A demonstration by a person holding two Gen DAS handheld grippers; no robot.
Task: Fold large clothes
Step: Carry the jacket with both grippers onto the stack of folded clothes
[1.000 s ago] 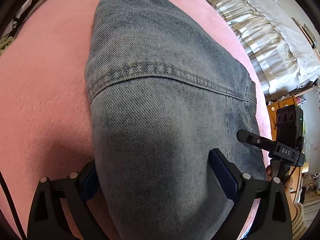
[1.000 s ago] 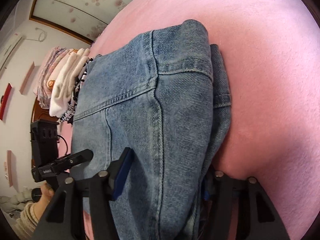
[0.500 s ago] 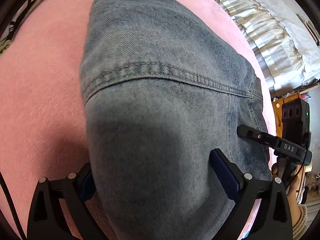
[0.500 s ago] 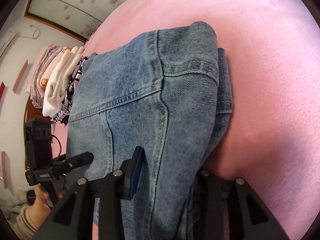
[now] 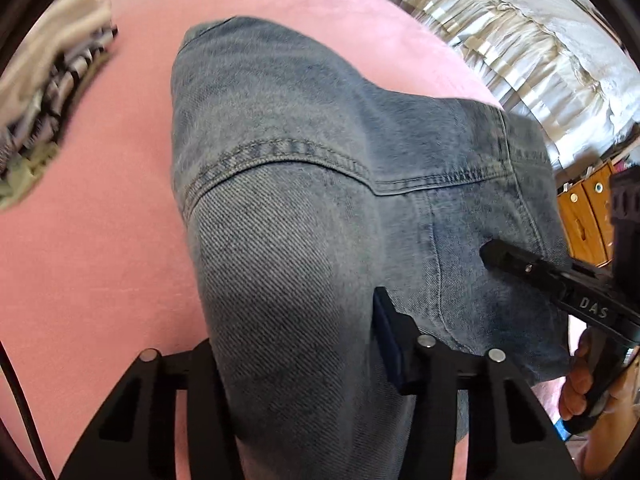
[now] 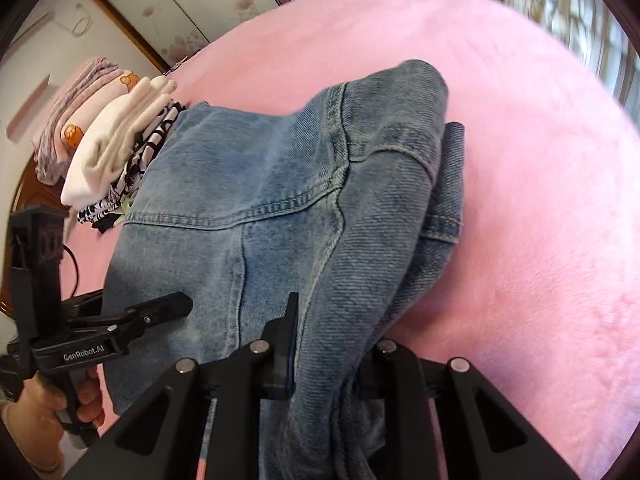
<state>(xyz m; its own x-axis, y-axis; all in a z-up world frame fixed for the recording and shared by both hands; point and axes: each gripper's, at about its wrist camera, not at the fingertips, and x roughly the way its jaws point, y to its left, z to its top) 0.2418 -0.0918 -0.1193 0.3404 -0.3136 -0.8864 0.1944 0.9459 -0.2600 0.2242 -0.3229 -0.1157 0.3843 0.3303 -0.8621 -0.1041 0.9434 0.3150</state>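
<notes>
Denim fills both wrist views: a pair of blue jeans point(image 5: 320, 208) lies on a pink blanket point(image 5: 92, 248), with its near end bunched up off the blanket toward the two cameras. In the left wrist view the left gripper point(image 5: 292, 344) has a thick fold of the jeans between its black fingers point(image 5: 394, 344), and its jaws are closing on that fold; the blue pad of the right-hand finger sits flat against the cloth, while the other finger is mostly hidden behind the denim. A stitched seam runs across the jeans above the gripper. In the right wrist view the right gripper point(image 6: 332, 356) is pinching a narrower ridge of the jeans, its jaws closing too, with the cloth packed between both fingers and spilling over them. Part of the jeans folds under itself on the right side, next to bare blanket. Each view also shows the other gripper beside the jeans, gripped by a hand point(image 6: 44, 408). A pile of folded clothes point(image 6: 112, 148) sits at the far left end of the jeans, touching them. A pale ruffled curtain point(image 5: 520, 52) hangs beyond the blanket, and a wooden cabinet point(image 5: 588, 216) stands past its right edge.
</notes>
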